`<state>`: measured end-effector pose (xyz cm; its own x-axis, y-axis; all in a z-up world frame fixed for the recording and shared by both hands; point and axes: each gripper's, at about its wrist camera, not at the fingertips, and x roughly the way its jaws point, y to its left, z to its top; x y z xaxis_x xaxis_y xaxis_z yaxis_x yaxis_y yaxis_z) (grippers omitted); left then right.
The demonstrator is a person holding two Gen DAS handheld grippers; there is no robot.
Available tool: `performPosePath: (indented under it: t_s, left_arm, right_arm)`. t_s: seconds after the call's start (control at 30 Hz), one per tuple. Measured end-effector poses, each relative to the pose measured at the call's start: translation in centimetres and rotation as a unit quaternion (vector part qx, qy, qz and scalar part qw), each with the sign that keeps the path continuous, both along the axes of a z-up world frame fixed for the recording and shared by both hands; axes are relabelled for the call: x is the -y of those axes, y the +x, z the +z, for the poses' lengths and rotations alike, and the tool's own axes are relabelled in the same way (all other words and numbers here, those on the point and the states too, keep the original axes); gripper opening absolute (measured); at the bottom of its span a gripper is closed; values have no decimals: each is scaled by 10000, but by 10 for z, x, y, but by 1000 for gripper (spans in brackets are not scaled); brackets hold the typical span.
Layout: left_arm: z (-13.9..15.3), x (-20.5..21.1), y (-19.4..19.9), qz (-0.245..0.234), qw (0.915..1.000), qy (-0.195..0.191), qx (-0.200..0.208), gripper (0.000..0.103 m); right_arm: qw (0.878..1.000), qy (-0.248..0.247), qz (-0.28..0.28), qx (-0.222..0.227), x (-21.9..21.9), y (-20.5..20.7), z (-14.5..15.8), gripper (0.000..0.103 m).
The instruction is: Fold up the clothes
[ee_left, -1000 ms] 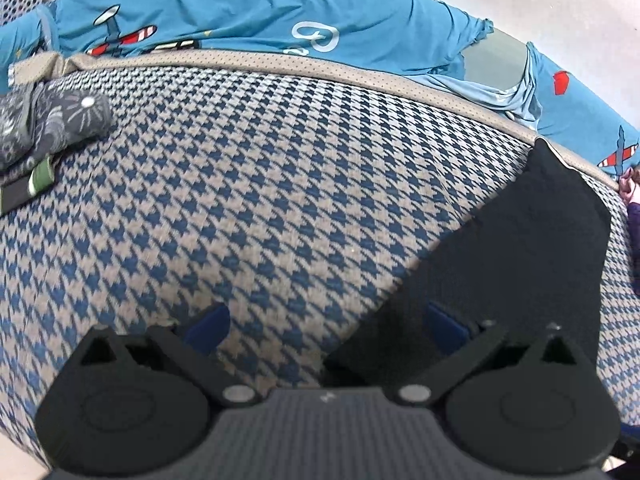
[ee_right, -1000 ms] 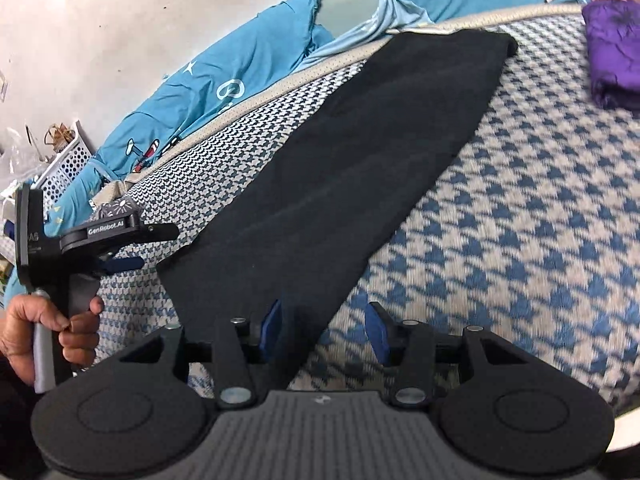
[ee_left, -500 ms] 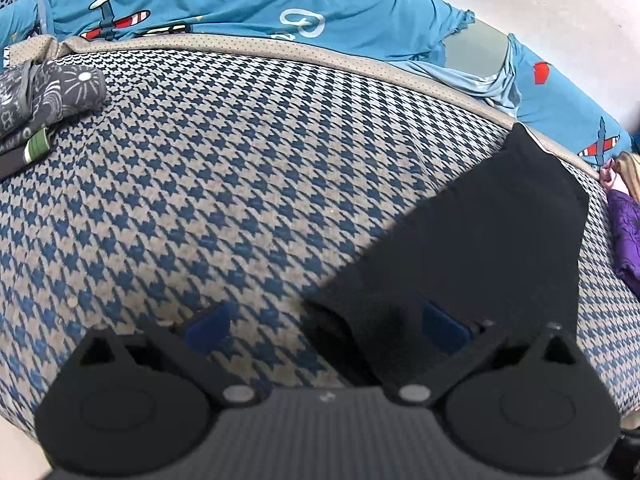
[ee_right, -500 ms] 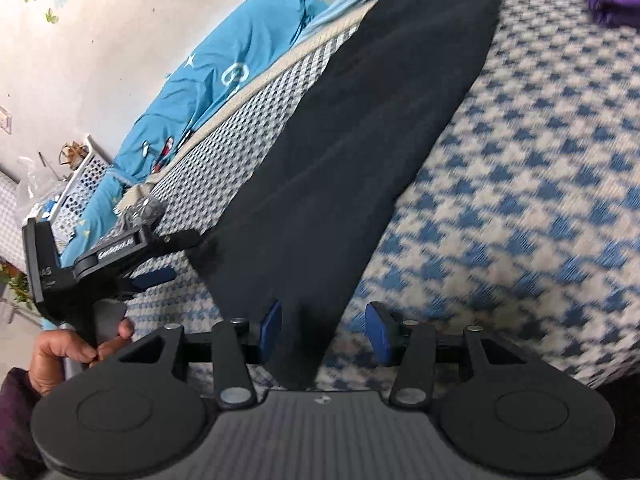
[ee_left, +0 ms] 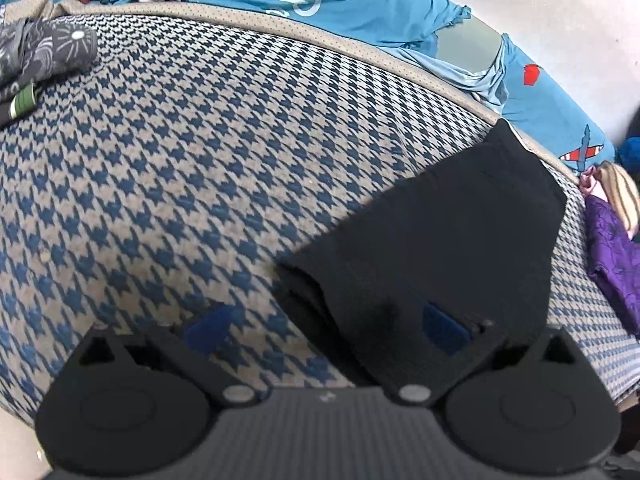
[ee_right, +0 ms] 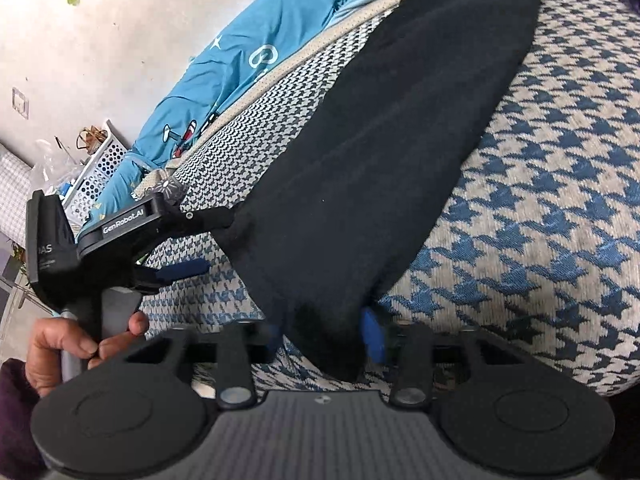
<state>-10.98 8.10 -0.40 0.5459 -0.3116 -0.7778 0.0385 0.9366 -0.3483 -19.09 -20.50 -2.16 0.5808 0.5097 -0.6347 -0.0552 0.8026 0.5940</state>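
Observation:
A long black garment point(ee_right: 384, 152) lies folded lengthwise on the houndstooth bed cover point(ee_right: 560, 184); it also shows in the left wrist view point(ee_left: 448, 240). My right gripper point(ee_right: 324, 334) is open, its blue pads on either side of the garment's near end. My left gripper point(ee_left: 324, 326) is open wide at the garment's near left corner, its right pad point(ee_left: 440, 328) over the black cloth and its left pad point(ee_left: 208, 326) over the bed cover. The left gripper also shows in the right wrist view point(ee_right: 208, 248), touching the garment's left edge.
A blue airplane-print quilt point(ee_left: 320, 4) lies along the wall. A grey patterned folded cloth point(ee_left: 44, 52) sits far left. A purple garment point(ee_left: 616, 256) lies right. A white perforated basket point(ee_right: 96, 176) stands beyond the bed. The bed's front edge runs near both grippers.
Both grippers have moved in on the garment's near end. The right gripper now has the cloth between its pads; the left one has slid right, onto the corner.

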Motion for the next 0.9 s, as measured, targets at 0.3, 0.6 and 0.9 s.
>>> performPosePath:
  t_s: [0.3, 0.6, 0.9]
  left_arm:
    - [-2, -5, -9, 23, 9987, -497, -95, 103]
    - [-8, -5, -15, -5, 9894, -1399, -395, 103]
    - [-16, 2, -16, -43, 9753, -2129, -592, 103]
  right_arm:
    - [9989, 321, -58, 337, 3, 6, 15, 7]
    - [9929, 929, -164, 730, 16, 10, 35, 7]
    - [9897, 1165, -249, 789, 27, 7, 40, 7]
